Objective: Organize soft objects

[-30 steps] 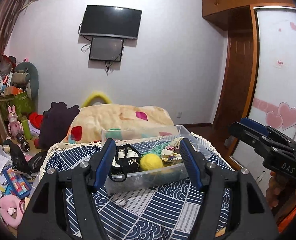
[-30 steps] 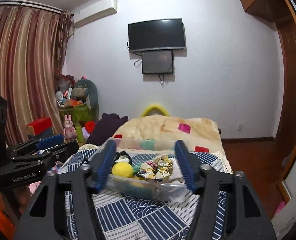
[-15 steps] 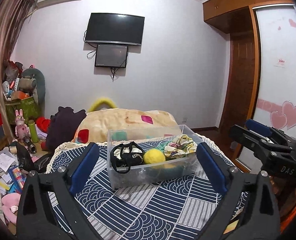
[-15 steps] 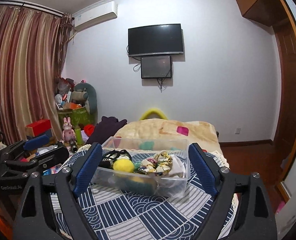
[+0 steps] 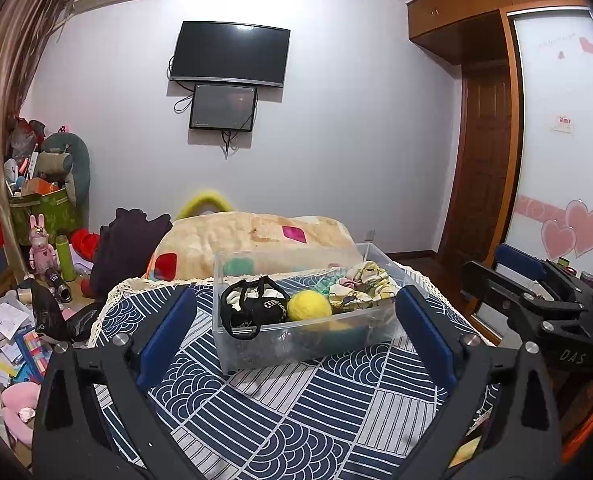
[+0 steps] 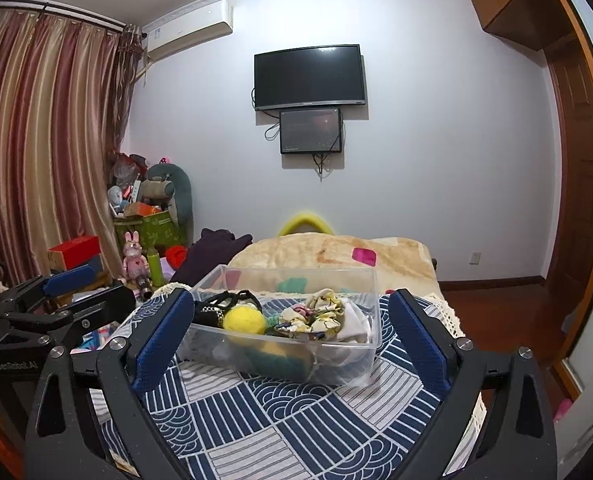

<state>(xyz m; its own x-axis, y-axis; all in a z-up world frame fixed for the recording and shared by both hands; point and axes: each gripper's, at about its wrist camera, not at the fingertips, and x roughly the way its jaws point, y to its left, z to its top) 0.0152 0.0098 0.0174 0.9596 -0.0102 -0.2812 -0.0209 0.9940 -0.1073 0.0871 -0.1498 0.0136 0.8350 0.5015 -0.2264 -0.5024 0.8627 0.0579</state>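
The left gripper (image 5: 294, 328) has its blue-padded fingers (image 5: 164, 332) spread wide and holding nothing; a second ago they stood much closer together, and over that second they have opened to span wider than the bin. The right gripper (image 6: 292, 330) has done the same, its fingers (image 6: 414, 338) released and empty at lower centre of its view. Both have also drawn back slightly, so the box sits farther off than before.

Framed between each pair of fingers, in the middle of both views, is the clear plastic storage bin (image 5: 280, 344) on the blue-and-white patterned tablecloth (image 5: 296, 420). Inside lie a black drawstring pouch (image 5: 252, 308) at the left end, a yellow felt ball (image 5: 309, 306) beside it, and a floral fabric scrunchie (image 5: 360, 286) toward the right, with a green item underneath, too blurred through the wall to name.

With the soft things all in the bin, none visible on the cloth, and both grippers let go, the sorting looks finished or nearly so.
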